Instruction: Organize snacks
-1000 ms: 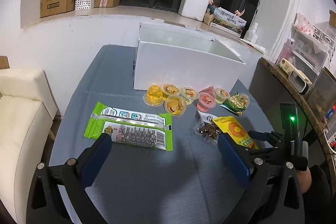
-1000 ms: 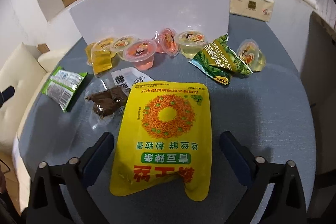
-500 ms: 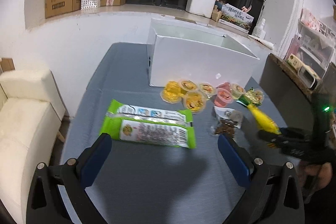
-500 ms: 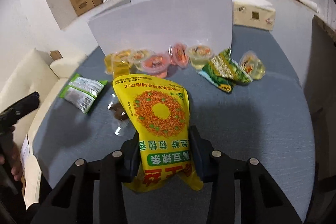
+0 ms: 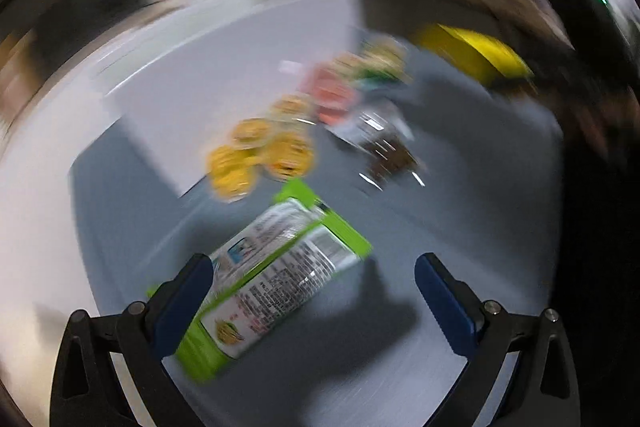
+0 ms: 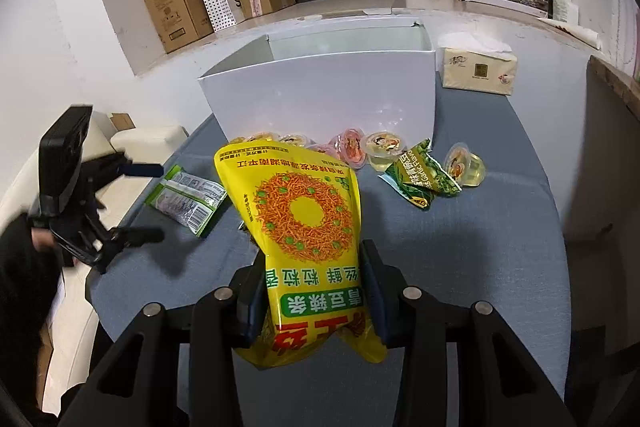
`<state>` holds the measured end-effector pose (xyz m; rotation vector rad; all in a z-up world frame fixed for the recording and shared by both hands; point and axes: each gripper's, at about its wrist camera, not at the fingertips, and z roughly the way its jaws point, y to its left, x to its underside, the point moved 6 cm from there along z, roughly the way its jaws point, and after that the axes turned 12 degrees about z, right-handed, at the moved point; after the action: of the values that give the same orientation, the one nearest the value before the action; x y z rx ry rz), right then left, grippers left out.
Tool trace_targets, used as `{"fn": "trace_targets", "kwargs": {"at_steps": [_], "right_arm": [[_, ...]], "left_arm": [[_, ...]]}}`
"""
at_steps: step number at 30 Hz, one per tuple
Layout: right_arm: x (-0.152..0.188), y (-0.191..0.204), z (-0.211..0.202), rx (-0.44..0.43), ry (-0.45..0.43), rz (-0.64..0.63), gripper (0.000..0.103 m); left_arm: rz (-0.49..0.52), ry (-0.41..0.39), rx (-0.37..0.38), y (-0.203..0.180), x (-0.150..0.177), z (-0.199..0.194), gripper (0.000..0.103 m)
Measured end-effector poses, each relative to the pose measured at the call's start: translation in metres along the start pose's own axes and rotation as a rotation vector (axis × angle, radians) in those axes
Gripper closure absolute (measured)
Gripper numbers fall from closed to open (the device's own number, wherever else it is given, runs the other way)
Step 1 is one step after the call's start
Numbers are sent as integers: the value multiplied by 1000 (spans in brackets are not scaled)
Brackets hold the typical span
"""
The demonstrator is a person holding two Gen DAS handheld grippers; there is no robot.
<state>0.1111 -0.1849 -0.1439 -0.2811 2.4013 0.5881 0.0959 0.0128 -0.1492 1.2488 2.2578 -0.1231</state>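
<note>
right wrist view: my right tongs (image 6: 314, 301) are clamped on the lower part of the yellow snack bag (image 6: 306, 227), which stands up between the two blue pads, lifted off the grey worktop (image 6: 492, 247). past it i see the white box (image 6: 332, 87) with its top open, and a row of jelly cups (image 6: 382, 147) lying just in front of its wall. a small green pea packet (image 6: 420, 179) lies to the right of the cups, touching one of them, and a tissue pack (image 6: 478, 69) sits beside the box on the far right. my left tongs (image 6: 144, 203) show at the left edge with fingers spread apart, near the green wafer packs (image 6: 186, 199), holding nothing.

left wrist view is badly smeared. i can tell the left tongs (image 5: 314, 293) are wide open, with the green wafer packs (image 5: 276, 271) lying diagonally on the worktop (image 5: 460, 187) between and ahead of the fingers. a clear pouch of dark snack (image 5: 384, 143) lies beyond, near the jelly cups (image 5: 260, 151).
</note>
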Motion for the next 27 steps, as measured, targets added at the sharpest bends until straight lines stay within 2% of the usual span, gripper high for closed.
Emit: {"fn": "trace_targets", "kwargs": {"at_steps": [2, 5, 9, 13, 16, 19, 21, 22, 24, 25, 26, 27], "right_arm": [[0, -2, -2, -5, -5, 11, 58], [0, -2, -5, -6, -8, 11, 58], [0, -2, -11, -2, -13, 8, 58], [-2, -6, -13, 23, -15, 19, 58], [-2, -11, -12, 38, -13, 29, 58], [-2, -14, -9, 44, -4, 39, 58], [-1, -14, -6, 43, 3, 40, 58], [0, -13, -5, 42, 5, 40, 58], [2, -11, -3, 36, 12, 36, 58], [2, -11, -3, 33, 12, 34, 58], [3, -9, -3, 28, 11, 31, 58], [3, -8, -5, 22, 4, 29, 58]], "left_arm": [[101, 79, 38, 6, -3, 3, 0], [192, 154, 87, 17, -4, 13, 0], [256, 232, 117, 29, 3, 38, 0], [305, 272, 134, 31, 6, 58, 0], [278, 253, 189, 34, 9, 59, 2], [193, 243, 247, 44, 13, 58, 4], [177, 219, 232, 48, 15, 54, 12], [162, 206, 224, 49, 15, 51, 22], [83, 189, 192, 61, 17, 45, 25], [40, 180, 146, 66, 15, 43, 25], [-40, 169, 62, 73, 14, 40, 26], [-123, 148, 22, 73, 13, 33, 26]]}}
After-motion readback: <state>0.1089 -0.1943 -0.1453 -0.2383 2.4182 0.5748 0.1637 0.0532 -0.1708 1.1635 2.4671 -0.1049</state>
